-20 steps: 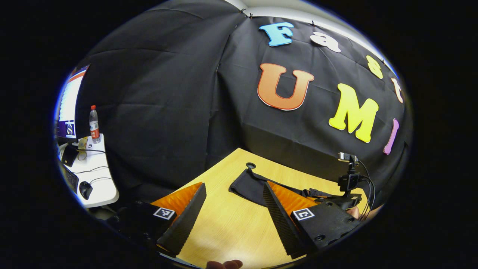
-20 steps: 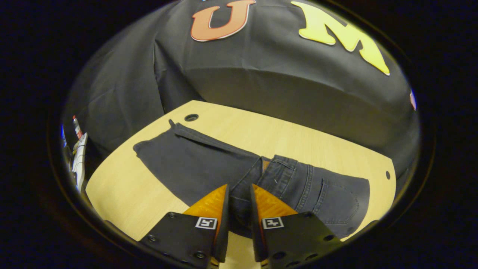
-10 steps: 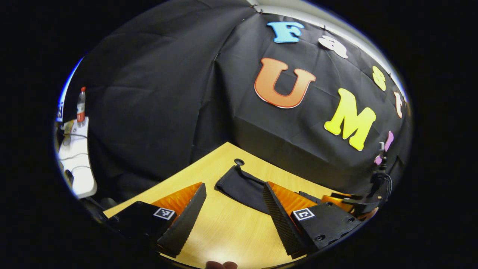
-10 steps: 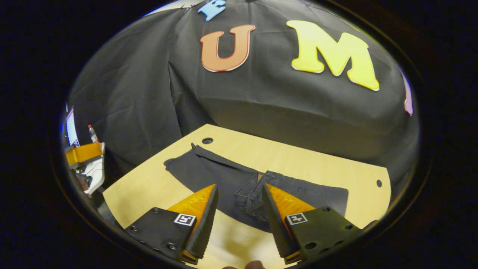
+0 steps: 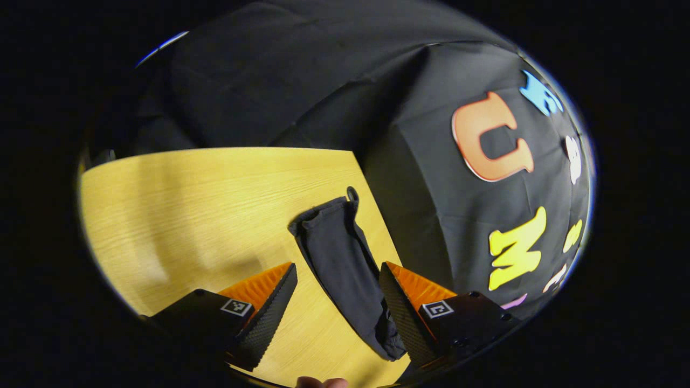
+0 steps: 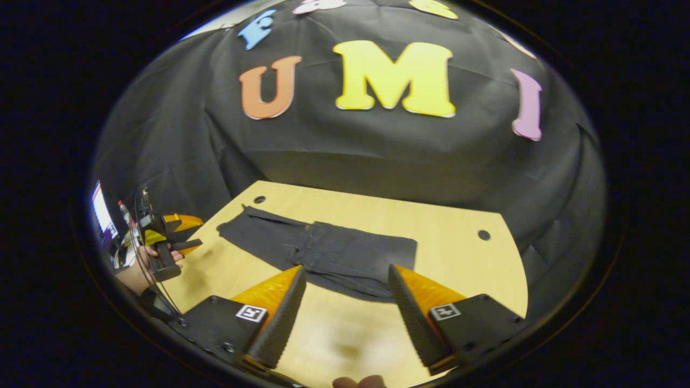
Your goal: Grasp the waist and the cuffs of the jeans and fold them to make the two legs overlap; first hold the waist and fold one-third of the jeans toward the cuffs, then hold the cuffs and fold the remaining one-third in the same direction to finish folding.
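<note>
Dark grey jeans [image 6: 323, 253] lie flat on the wooden table [image 6: 447, 237], legs overlapped, the waist part folded over toward the cuffs. My right gripper [image 6: 346, 268] is open, held back from the near edge of the folded part and touching nothing. In the left gripper view the cuff end of the jeans [image 5: 334, 242] runs away between my fingers; my left gripper [image 5: 337, 267] is open above it, not touching the cloth. The right gripper view also shows that left gripper [image 6: 167, 237] in a hand at the table's left end.
The table [image 5: 188, 188] has a cable hole [image 6: 483, 235] at the far right and another [image 6: 259, 199] by the cuffs. Black cloth walls close the back and sides. A monitor [image 6: 99, 213] glows past the left end.
My right gripper opened, let go of the waist and drew back from the jeans. My left gripper swung round over the table to face the cuff end.
</note>
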Demonstrator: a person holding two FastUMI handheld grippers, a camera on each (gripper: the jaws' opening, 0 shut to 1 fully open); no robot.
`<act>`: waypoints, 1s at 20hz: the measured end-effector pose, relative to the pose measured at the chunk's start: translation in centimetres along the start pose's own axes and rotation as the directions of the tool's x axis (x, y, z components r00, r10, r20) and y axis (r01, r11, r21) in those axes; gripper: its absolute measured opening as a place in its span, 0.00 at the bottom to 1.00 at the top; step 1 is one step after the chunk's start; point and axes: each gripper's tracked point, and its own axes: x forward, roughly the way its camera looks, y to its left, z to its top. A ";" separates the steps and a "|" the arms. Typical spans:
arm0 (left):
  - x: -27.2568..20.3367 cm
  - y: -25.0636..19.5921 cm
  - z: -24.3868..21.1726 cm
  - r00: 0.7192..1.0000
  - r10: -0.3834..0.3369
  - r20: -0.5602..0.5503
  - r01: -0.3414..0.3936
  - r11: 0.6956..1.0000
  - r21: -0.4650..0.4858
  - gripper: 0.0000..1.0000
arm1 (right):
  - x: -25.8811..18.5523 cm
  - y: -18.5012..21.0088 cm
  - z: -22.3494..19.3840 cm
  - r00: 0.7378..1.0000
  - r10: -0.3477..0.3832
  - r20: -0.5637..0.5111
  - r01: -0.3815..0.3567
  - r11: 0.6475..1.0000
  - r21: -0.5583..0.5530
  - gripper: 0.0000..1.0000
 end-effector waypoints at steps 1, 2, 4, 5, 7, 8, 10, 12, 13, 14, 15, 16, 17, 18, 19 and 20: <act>0.9 0.5 0.1 1.000 0.009 -0.010 -0.009 0.999 -0.032 0.99 | -0.6 -1.6 -0.1 0.999 -0.034 0.003 0.034 0.999 0.025 0.91; 1.8 0.9 0.4 1.000 0.012 -0.017 -0.013 0.997 -0.073 0.99 | -1.5 -3.0 -0.4 0.998 -0.060 0.000 0.060 0.997 0.046 0.98; 3.6 2.1 0.8 0.999 0.039 -0.031 -0.043 0.989 -0.142 0.98 | -2.6 -4.1 -1.0 0.997 -0.081 -0.008 0.081 0.993 0.082 0.98; 4.1 2.7 1.0 0.998 0.057 -0.039 -0.064 0.982 -0.177 0.98 | -3.0 -4.3 -1.1 0.996 -0.088 -0.010 0.088 0.992 0.089 0.98; 4.3 2.7 1.8 0.998 0.061 -0.034 -0.067 0.968 -0.240 0.98 | -3.4 -4.7 -1.3 0.995 -0.104 -0.006 0.104 0.991 0.083 0.98; 5.2 2.7 1.8 0.997 0.063 -0.035 -0.070 0.967 -0.246 0.97 | -3.6 -4.8 -1.4 0.994 -0.109 -0.007 0.109 0.991 0.081 0.98; 6.3 2.4 1.9 0.997 0.071 -0.034 -0.077 0.969 -0.234 0.97 | -3.6 -4.9 -1.6 0.994 -0.108 -0.012 0.109 0.990 0.089 0.98; 7.1 2.3 1.9 0.996 0.082 -0.031 -0.087 0.975 -0.207 0.97 | -3.5 -5.1 -1.6 0.994 -0.110 -0.016 0.111 0.988 0.103 0.98; 7.4 2.1 1.9 0.996 0.082 -0.027 -0.086 0.979 -0.185 0.97 | -3.5 -5.2 -1.6 0.994 -0.111 -0.016 0.112 0.987 0.113 0.98; 7.6 1.9 1.8 0.997 0.078 -0.027 -0.082 0.981 -0.175 0.97 | -3.5 -5.3 -1.7 0.993 -0.113 -0.015 0.114 0.986 0.124 0.98; 7.8 1.8 2.1 0.997 0.071 -0.016 -0.073 0.980 -0.185 1.00 | -3.5 -5.5 -1.8 0.992 -0.122 -0.015 0.123 0.983 0.133 0.98; 8.3 1.6 2.3 0.999 0.053 -0.004 -0.053 0.977 -0.205 0.96 | -3.6 -5.7 -2.1 0.992 -0.128 -0.021 0.129 0.981 0.143 0.98; 8.5 1.7 2.6 0.999 0.044 -0.001 -0.043 0.975 -0.219 0.95 | -3.6 -5.9 -2.5 0.990 -0.134 -0.031 0.138 0.979 0.153 0.98; 8.8 2.5 2.1 0.998 0.063 -0.012 -0.064 0.971 -0.229 0.92 | -3.7 -6.0 -2.9 0.990 -0.138 -0.041 0.143 0.976 0.165 0.98; 9.1 2.9 2.1 0.998 0.059 -0.013 -0.060 0.965 -0.255 0.68 | -3.7 -6.2 -3.3 0.988 -0.145 -0.053 0.153 0.973 0.174 0.98; 9.5 2.7 2.1 0.999 0.035 -0.008 -0.036 0.957 -0.289 0.45 | -3.7 -6.6 -3.9 0.986 -0.152 -0.062 0.161 0.969 0.186 0.98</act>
